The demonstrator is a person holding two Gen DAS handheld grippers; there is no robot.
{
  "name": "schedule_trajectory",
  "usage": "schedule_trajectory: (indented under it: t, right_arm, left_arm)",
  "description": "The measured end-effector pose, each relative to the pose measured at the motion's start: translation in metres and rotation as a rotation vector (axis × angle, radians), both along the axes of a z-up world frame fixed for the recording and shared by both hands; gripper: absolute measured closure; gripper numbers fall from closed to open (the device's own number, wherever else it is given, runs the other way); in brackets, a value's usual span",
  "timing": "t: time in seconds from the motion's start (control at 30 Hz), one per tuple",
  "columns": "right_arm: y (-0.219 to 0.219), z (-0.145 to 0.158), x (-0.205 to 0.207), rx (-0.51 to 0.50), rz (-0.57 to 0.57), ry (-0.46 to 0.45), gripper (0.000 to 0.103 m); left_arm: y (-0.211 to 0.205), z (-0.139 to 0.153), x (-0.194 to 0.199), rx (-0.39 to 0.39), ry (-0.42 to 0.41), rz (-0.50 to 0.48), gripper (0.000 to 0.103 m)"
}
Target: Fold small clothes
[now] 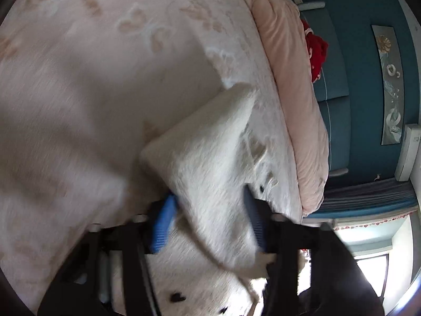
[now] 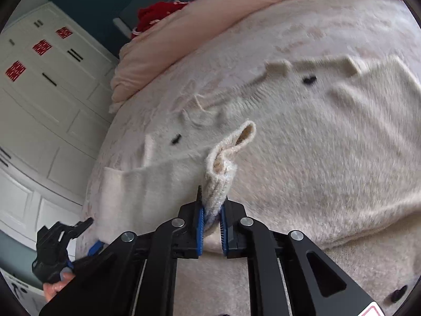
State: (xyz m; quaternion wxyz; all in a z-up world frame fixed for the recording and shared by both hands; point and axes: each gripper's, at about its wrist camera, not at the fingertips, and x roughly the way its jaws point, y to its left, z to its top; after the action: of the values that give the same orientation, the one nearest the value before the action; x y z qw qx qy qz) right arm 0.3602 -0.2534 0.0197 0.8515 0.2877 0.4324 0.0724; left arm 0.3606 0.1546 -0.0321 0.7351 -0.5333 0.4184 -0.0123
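Downward-tilted, both claws clamp the fuzzy white sweater point(image 2: 302, 137): right claw point(image 2: 211, 226) its cuff, left claw point(image 1: 208, 223) a fold.

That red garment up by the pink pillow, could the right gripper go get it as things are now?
Probably not: the right gripper is clamped on a cuff of the white sweater, and the red garment lies beyond the pink pillow.

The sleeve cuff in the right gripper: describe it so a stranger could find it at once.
Start at the pink fleece bedspread covering the bed, then find the cream knit sweater with small black marks spread flat on it. Rising from the sweater's near edge is one sleeve cuff, pinched between the blue pads of the right gripper. It alone stands up off the bed, its open ribbed end showing a darker inside.
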Motion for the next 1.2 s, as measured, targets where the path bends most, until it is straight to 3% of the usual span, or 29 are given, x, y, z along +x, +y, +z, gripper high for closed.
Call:
schedule_trajectory:
  t: [0.03, 0.07, 0.13, 0.23, 0.3, 0.33, 0.43, 0.5, 0.7, 0.87, 0.97, 1.03, 1.1, 1.13, 1.2]
  right_arm:
    - [-0.003, 0.017, -0.001, -0.007, 0.001, -0.042, 0.094]
    - [-0.007, 0.034, -0.002, -0.016, -0.002, -0.088, 0.095]
    - [-0.021, 0.076, -0.008, -0.038, -0.024, -0.209, 0.095]
    - [-0.053, 0.109, -0.024, -0.082, -0.069, -0.312, 0.095]
    - [-0.075, 0.091, -0.028, -0.164, -0.106, -0.261, 0.095]
    - [-0.089, 0.064, -0.027, -0.186, -0.131, -0.186, 0.095]
    - [-0.127, -0.02, -0.03, -0.131, -0.191, 0.046, 0.095]
    - [-0.137, -0.041, -0.038, -0.074, -0.207, 0.055, 0.096]
    - [-0.124, -0.032, -0.029, -0.103, -0.156, 0.028, 0.096]
    - [-0.128, -0.035, -0.028, -0.073, -0.156, 0.042, 0.086]
    - [-0.126, -0.034, -0.026, -0.056, -0.162, 0.049, 0.084]
    - [-0.124, -0.029, -0.023, -0.041, -0.163, 0.038, 0.092]
    - [-0.126, -0.004, -0.027, -0.022, -0.16, -0.054, 0.094]
    - [-0.127, 0.011, -0.031, -0.016, -0.157, -0.105, 0.095]
    - [-0.136, 0.035, -0.04, -0.03, -0.175, -0.19, 0.095]
  left_arm:
    - [0.0, 0.006, 0.005, 0.0, -0.016, 0.001, 0.087]
    - [0.0, 0.012, 0.008, 0.005, -0.03, -0.001, 0.095]
    - [-0.007, 0.036, 0.013, 0.048, -0.096, -0.021, 0.096]
    - [-0.039, 0.069, 0.018, 0.202, -0.186, -0.133, 0.096]
    - [-0.064, 0.057, 0.021, 0.215, -0.155, -0.206, 0.096]
    - [-0.073, 0.044, 0.021, 0.221, -0.12, -0.225, 0.097]
    - [-0.096, 0.002, 0.015, 0.214, -0.012, -0.245, 0.097]
    - [-0.101, -0.016, 0.007, 0.2, 0.02, -0.227, 0.097]
    - [-0.084, -0.001, -0.002, 0.134, -0.04, -0.183, 0.096]
    - [-0.057, 0.009, -0.012, 0.121, -0.087, -0.108, 0.094]
    - [-0.048, -0.006, -0.004, 0.125, -0.027, -0.096, 0.094]
    - [-0.04, -0.018, -0.003, 0.076, 0.008, -0.049, 0.094]
    - [-0.029, -0.008, -0.015, 0.062, -0.039, 0.021, 0.095]
    - [-0.028, 0.003, -0.019, 0.101, -0.083, 0.031, 0.095]
    - [-0.037, 0.008, -0.016, 0.176, -0.093, 0.001, 0.096]
